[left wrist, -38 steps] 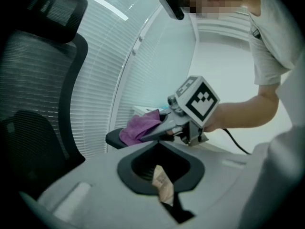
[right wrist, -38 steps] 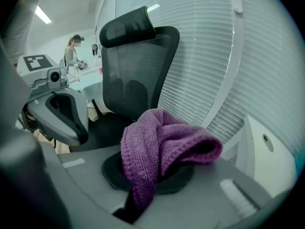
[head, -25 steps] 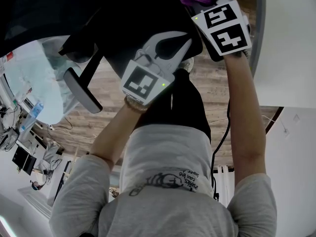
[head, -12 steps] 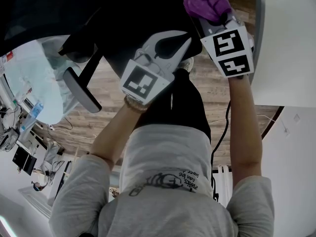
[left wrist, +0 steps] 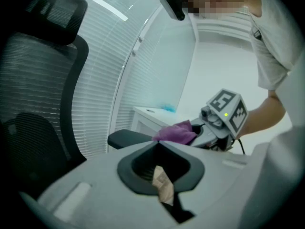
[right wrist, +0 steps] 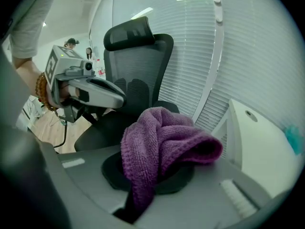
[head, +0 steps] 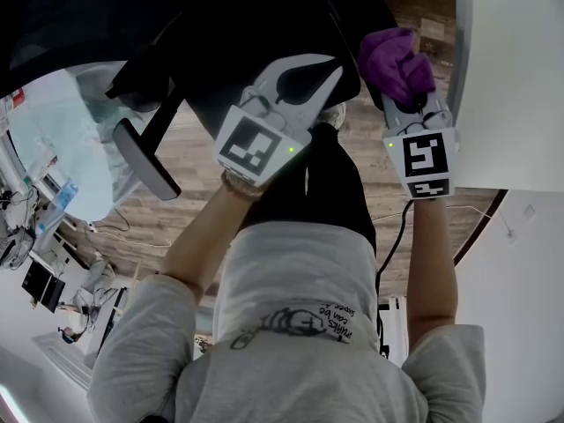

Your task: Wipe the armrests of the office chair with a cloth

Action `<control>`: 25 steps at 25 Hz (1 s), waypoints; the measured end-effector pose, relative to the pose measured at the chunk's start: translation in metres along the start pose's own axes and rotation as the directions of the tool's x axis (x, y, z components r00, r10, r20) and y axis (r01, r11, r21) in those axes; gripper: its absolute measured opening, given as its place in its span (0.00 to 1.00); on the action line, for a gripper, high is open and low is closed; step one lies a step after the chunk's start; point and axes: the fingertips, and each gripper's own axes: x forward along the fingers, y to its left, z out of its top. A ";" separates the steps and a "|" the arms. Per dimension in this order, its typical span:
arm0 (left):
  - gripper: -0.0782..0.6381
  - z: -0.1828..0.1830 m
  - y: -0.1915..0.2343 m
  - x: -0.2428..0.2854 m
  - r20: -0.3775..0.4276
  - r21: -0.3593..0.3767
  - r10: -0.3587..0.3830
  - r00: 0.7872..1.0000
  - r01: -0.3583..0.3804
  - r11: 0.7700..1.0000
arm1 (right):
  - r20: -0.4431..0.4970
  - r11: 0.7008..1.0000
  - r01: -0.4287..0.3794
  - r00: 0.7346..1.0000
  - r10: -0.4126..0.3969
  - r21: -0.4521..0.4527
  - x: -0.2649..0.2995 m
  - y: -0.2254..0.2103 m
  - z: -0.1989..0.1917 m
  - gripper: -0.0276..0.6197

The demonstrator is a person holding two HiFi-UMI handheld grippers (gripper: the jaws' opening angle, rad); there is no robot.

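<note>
Clamping the bunched purple cloth, the right tool is held near the dark armrest of the office chair; whether they touch cannot be told. The left tool is seen with jaws drawn together, a tan scrap at their seam.

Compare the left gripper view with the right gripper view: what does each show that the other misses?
Left gripper view only: the right gripper from outside, the dark armrest seen clearly beside it, and a tan scrap between the closed left jaws. Right gripper view only: the left gripper from outside and a beaded wrist. Both: the purple cloth clamped in the right jaws, the mesh backrest, window blinds.
</note>
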 end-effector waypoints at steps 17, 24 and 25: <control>0.11 0.019 -0.017 -0.008 0.014 0.021 -0.014 1.000 0.014 1.000 | 0.009 0.998 -0.008 1.000 0.008 0.056 -0.029 0.014 -0.010 0.10; 0.11 0.056 -0.023 -0.025 0.062 0.029 -0.007 0.998 0.005 1.000 | 0.237 0.995 0.037 0.970 -0.058 0.090 -0.066 0.007 0.043 0.09; 0.11 0.063 -0.024 -0.028 0.071 0.030 -0.006 0.997 0.004 1.000 | 0.259 0.994 0.041 0.964 -0.066 0.101 -0.073 0.006 0.050 0.09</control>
